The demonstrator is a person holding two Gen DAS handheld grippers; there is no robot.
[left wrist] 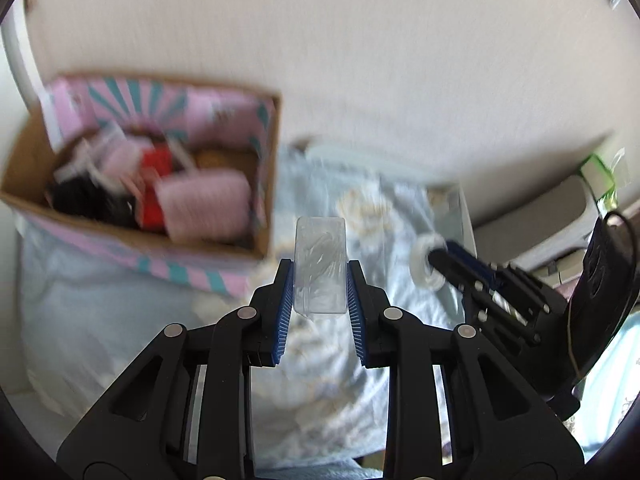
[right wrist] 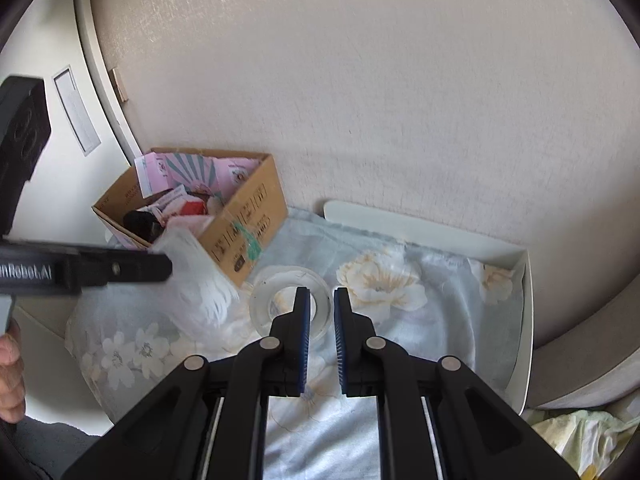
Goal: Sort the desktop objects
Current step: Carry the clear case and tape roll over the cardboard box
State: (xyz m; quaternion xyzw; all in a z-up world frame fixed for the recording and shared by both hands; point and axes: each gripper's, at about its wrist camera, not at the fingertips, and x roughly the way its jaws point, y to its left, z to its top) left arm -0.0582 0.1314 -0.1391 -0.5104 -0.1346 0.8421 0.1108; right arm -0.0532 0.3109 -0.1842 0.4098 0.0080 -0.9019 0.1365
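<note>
My left gripper (left wrist: 319, 268) is shut on a clear plastic case (left wrist: 320, 266) and holds it above the floral cloth, just right of the cardboard box (left wrist: 265, 184). The case shows blurred in the right wrist view (right wrist: 196, 276). My right gripper (right wrist: 321, 294) is shut on the rim of a clear tape roll (right wrist: 264, 300), one finger through its hole; it also shows in the left wrist view (left wrist: 426, 258). The open box (right wrist: 244, 208) stands at the back left, holding several pink, red and black items.
A pale blue floral cloth (right wrist: 400, 320) covers the table. A white tray edge (right wrist: 520, 320) runs along the right. The wall is close behind. A grey chair (left wrist: 560, 208) and a green-edged bag (left wrist: 600, 176) are at the right.
</note>
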